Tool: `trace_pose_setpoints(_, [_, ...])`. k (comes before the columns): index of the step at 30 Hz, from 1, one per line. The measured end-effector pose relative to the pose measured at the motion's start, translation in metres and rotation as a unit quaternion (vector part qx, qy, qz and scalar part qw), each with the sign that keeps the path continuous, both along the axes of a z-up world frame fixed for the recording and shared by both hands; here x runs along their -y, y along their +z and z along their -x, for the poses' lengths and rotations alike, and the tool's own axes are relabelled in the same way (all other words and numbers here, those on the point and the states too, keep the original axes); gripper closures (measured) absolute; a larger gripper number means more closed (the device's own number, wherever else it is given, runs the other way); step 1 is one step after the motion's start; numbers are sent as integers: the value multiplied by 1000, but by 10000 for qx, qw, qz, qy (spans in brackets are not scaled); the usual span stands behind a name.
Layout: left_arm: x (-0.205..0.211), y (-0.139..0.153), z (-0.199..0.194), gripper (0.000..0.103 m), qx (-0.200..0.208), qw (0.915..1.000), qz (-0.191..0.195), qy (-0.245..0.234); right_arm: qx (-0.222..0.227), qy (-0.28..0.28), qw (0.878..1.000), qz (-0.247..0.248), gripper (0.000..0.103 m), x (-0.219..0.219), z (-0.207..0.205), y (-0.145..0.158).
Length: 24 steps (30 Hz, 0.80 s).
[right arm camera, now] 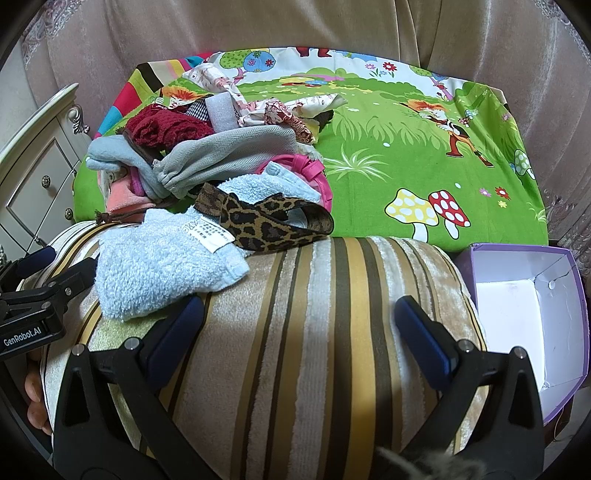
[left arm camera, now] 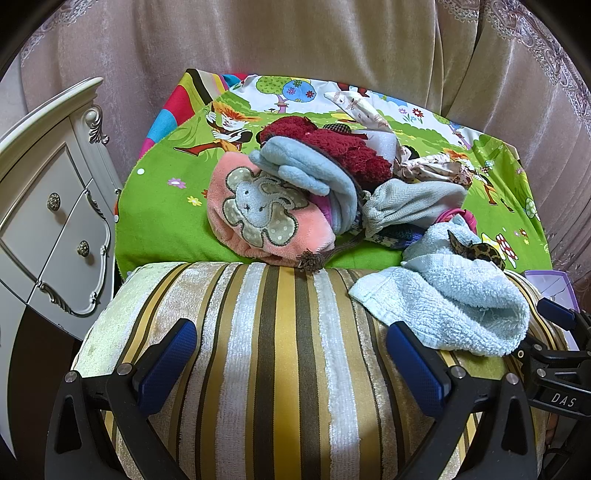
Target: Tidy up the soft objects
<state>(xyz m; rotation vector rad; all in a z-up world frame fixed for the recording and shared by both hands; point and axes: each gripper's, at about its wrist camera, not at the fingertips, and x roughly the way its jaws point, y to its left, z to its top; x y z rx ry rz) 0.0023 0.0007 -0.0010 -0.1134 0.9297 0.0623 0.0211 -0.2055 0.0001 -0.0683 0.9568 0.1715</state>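
progress: barely begun, I judge | soft pile (left arm camera: 317, 184) heaped unsorted on green cartoon blanket (right arm camera: 406, 155) | blue towel (right arm camera: 159, 258) draped onto striped cushion (right arm camera: 314, 332) | purple box (right arm camera: 532, 314) empty | left gripper (left arm camera: 291, 362) spread, holding nothing | right gripper (right arm camera: 299, 332) spread, holding nothing | left: everything

Both wrist views are evenly and softly lit, bright enough that colours on the green cartoon blanket (left arm camera: 159, 206) read saturated. Shadows are faint: a soft dark patch lies on the striped cushion (left arm camera: 280, 350) below the left gripper (left arm camera: 291, 354), and another under the right gripper (right arm camera: 299, 332). No harsh glare shows. Fisheye distortion bends the white dresser (left arm camera: 48, 206) and curtain (right arm camera: 295, 22) near the edges, with black vignetting in the corners. Focus is sharp centrally, softer at the rims.
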Motion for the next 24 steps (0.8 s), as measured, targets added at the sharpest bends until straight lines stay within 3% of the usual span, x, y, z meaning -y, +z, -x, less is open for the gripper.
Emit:
trace_pose_setpoints(17, [-1, 0, 0, 0, 16, 10000, 16, 8, -16, 17, 10000, 1, 0, 0, -2, 0])
trace_pose_setpoints(21, [-3, 3, 5, 0, 194, 9994, 260, -113, -58, 117, 9999, -91, 0, 4, -4, 0])
trace_pose_setpoints(24, [3, 6, 8, 0, 259, 9994, 161, -162, -103, 187, 9997, -141, 0, 8, -4, 1])
